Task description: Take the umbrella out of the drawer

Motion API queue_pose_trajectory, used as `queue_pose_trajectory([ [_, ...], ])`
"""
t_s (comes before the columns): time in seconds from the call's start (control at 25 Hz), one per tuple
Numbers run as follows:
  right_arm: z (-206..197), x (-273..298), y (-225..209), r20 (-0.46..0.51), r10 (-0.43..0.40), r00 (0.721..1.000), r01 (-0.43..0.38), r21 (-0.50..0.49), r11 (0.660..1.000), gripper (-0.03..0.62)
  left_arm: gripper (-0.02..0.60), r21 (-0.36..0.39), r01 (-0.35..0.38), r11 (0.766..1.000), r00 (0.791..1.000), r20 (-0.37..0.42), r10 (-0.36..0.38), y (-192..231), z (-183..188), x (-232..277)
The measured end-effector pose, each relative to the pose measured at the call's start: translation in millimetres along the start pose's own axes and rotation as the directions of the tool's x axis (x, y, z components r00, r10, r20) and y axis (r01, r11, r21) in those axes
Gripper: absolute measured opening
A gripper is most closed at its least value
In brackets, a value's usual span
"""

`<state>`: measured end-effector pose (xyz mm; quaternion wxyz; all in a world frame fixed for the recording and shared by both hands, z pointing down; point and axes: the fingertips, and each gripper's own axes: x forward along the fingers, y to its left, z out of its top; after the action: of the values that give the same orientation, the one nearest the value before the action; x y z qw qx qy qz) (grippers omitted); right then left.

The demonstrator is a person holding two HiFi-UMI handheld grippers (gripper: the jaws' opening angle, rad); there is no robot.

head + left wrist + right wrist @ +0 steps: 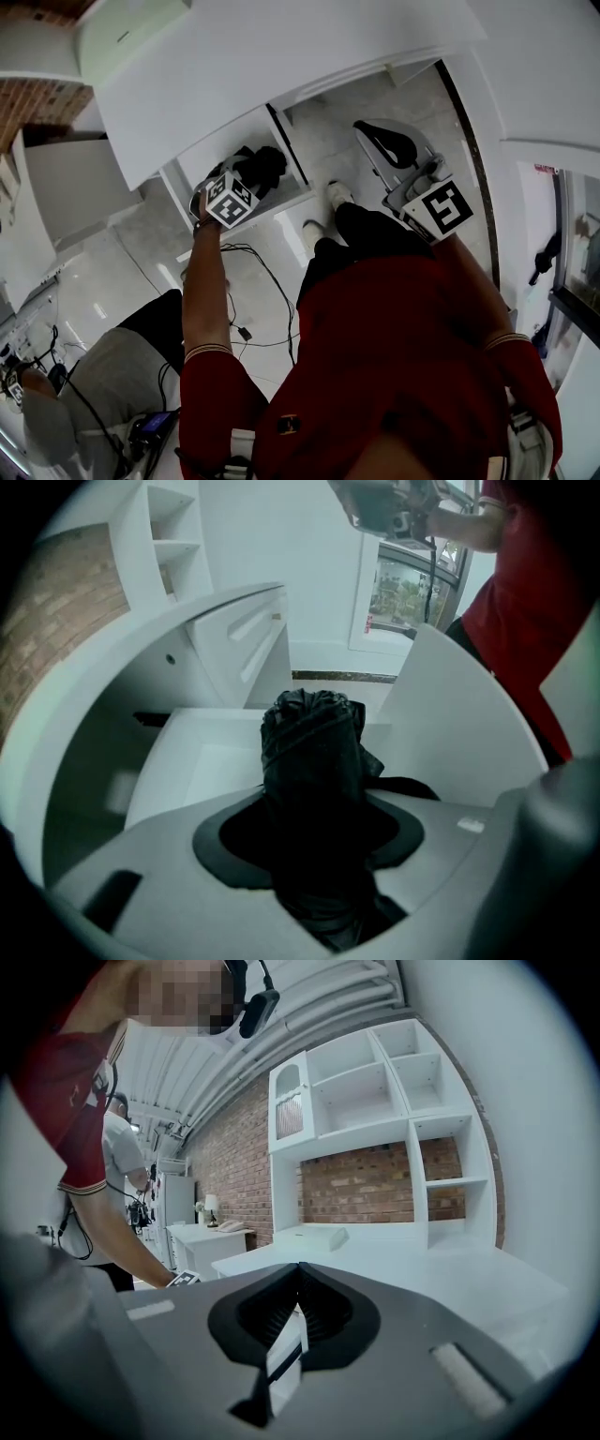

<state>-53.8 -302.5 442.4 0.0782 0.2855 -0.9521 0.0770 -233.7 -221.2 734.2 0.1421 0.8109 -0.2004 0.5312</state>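
- At the far left of the head view, a second person (98, 375) in grey trousers is low in the frame, cut off by its edge.
- Thin black cables (258, 281) trail over the pale glossy floor (112, 272) beside that person.
- Left of centre, the left gripper (251, 180) points steeply down over an open white drawer (286, 202) pulled out from under a white desk (262, 56).
- In the left gripper view, the left gripper (314, 832) has its jaws clamped on a black folded umbrella (314, 742), whose wrapped fabric sticks out past the jaws.
- The umbrella (267, 164) is over the inside of the drawer (183, 761). No view shows whether it touches the drawer floor.
- At centre, the wearer's red shirt (394, 356) fills the lower frame, with white shoes (337, 195) on the floor above it.
- At the right, the right gripper (375, 136) is held well apart from the drawer, in the air above the floor.
- In the right gripper view, the right gripper (296, 1312) has its jaws together with nothing between them, and faces a white shelving unit (375, 1101) against a brick wall (234, 1147).
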Motion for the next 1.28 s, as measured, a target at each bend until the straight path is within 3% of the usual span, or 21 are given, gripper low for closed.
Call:
queue_pose_trajectory([
  [0.32, 21, -12, 10, 0.066, 0.031, 0.997, -0.03, -0.014, 0.999, 0.011, 0.224, 0.036, -0.144, 0.989, 0.983, 0.12, 0.139, 8, 52, -72],
  [0.44, 31, -13, 15, 0.091, 0.047, 0.995, -0.045, -0.019, 0.999, 0.011, 0.224, -0.02, -0.202, 0.979, 0.956, 0.215, 0.201, 11, 76, -109],
  [0.56, 39, -15, 22, 0.107, 0.065, 0.992, -0.063, -0.024, 0.998, 0.011, 0.224, -0.104, -0.248, 0.963, 0.907, 0.323, 0.268, 12, 101, -148],
  [0.68, 49, -15, 28, 0.13, 0.08, 0.988, -0.077, -0.031, 0.997, 0.012, 0.224, -0.182, -0.285, 0.941, 0.842, 0.422, 0.337, 11, 126, -191],
  [0.76, 55, -14, 33, 0.142, 0.089, 0.986, -0.085, -0.034, 0.996, 0.012, 0.224, -0.241, -0.297, 0.924, 0.787, 0.486, 0.38, 8, 140, -217],
  [1.12, 76, -18, 73, 0.191, 0.151, 0.97, -0.144, -0.049, 0.988, 0.012, 0.224, -0.46, -0.287, 0.84, 0.498, 0.677, 0.541, -19, 180, -313],
  [1.28, 87, -22, 93, 0.214, 0.182, 0.96, -0.172, -0.061, 0.983, 0.012, 0.225, -0.495, -0.316, 0.809, 0.41, 0.698, 0.587, -31, 184, -344],
])
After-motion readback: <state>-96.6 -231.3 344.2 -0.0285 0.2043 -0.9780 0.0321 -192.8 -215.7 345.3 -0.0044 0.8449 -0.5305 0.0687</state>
